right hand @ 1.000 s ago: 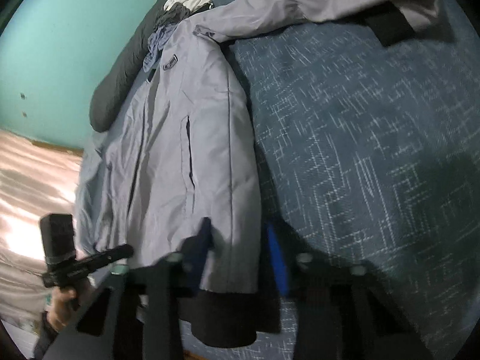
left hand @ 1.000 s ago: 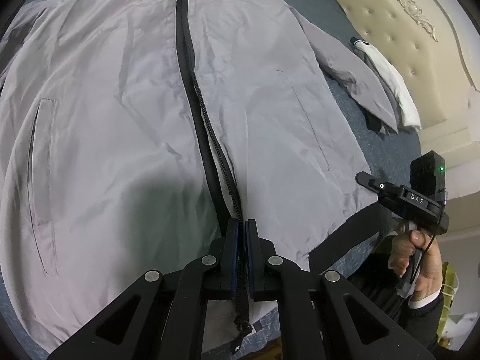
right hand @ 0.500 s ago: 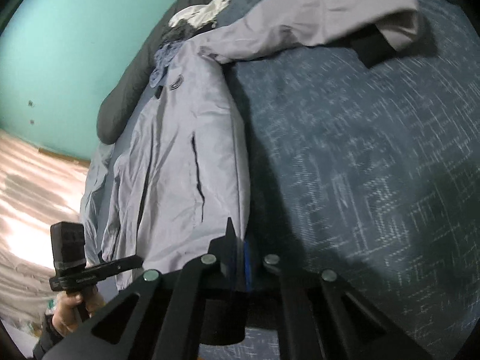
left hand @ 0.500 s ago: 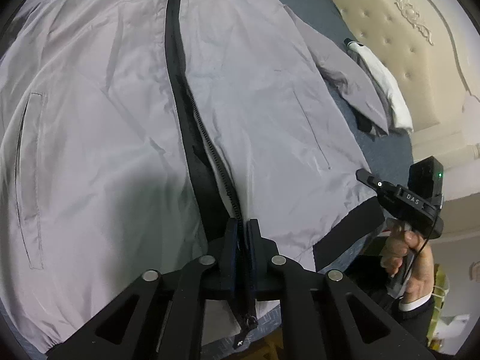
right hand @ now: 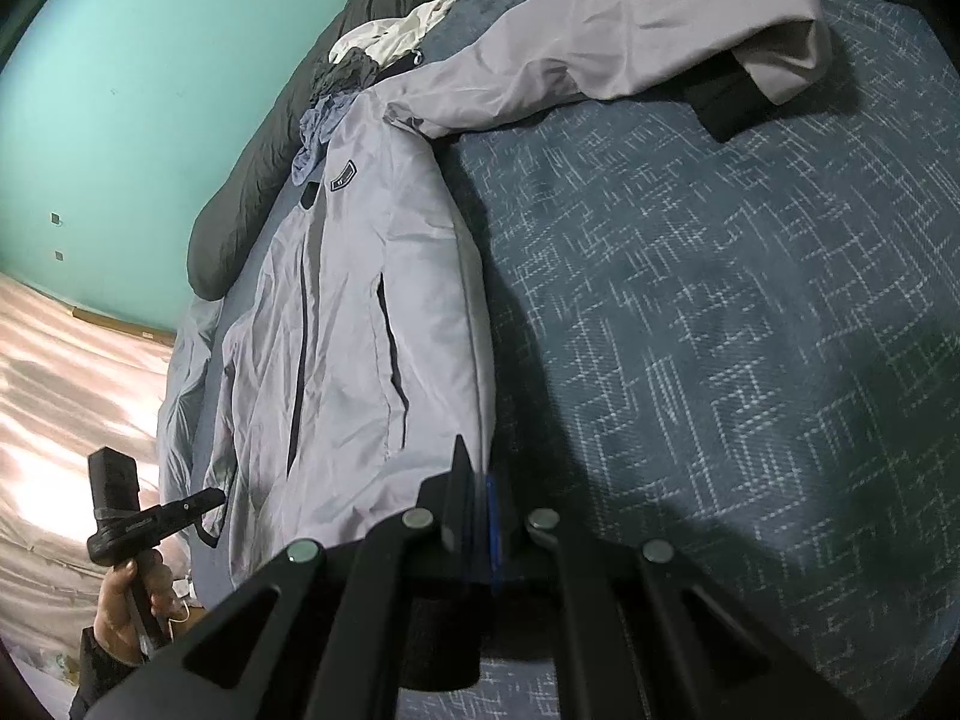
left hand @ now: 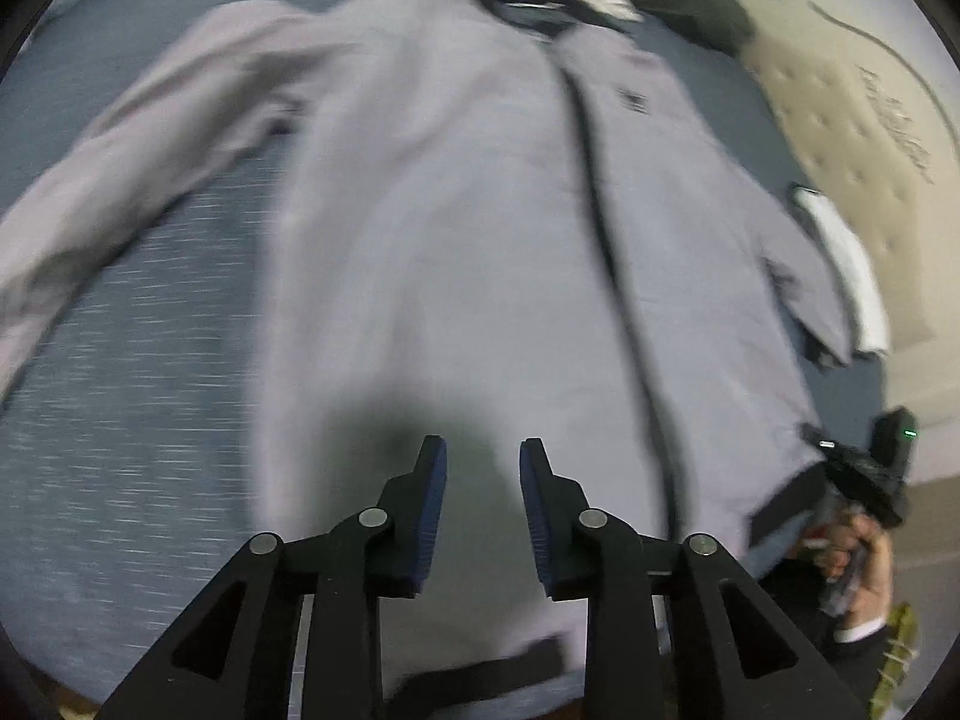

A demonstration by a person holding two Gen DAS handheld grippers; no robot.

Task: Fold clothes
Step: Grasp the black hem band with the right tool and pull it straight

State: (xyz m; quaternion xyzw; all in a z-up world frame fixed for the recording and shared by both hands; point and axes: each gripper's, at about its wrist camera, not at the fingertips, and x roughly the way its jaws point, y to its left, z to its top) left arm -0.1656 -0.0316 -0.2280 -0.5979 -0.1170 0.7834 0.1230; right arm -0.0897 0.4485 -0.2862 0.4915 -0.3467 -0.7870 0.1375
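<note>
Jacket (left hand: pixel 468 252) first: it is grey and lies flat on the blue bed cover (left hand: pixel 138 408), front side up, with a dark zip line (left hand: pixel 606 252) running down its middle. My left camera is blurry, so small parts are hard to see. One sleeve (left hand: pixel 138 180) spreads out to the side on the cover. The other sleeve (right hand: pixel 600 54) lies bent near the top of the bed, and its dark cuff (right hand: pixel 726 102) rests on the cover.

My left gripper (left hand: pixel 482 462) hangs over the lower part of the jacket. Its two fingers stand apart and nothing is between them. I see the grey cloth in the gap, but it lies below (I cannot tell if the tips touch it).

My right gripper (right hand: pixel 474 480) is at the bottom corner of the jacket, at its side edge, next to bare cover. Its fingers are pressed together. The edge of the jacket runs right down to them, but I cannot tell if cloth is pinched inside.

In the right camera I see the hand (right hand: pixel 129 594) that holds the left tool, beside the bed. A dark blanket (right hand: pixel 264 144) and some white cloth (right hand: pixel 390 36) lie past the collar. A padded headboard (left hand: pixel 840 138) stands behind the bed, and a green wall (right hand: pixel 150 60) too.
</note>
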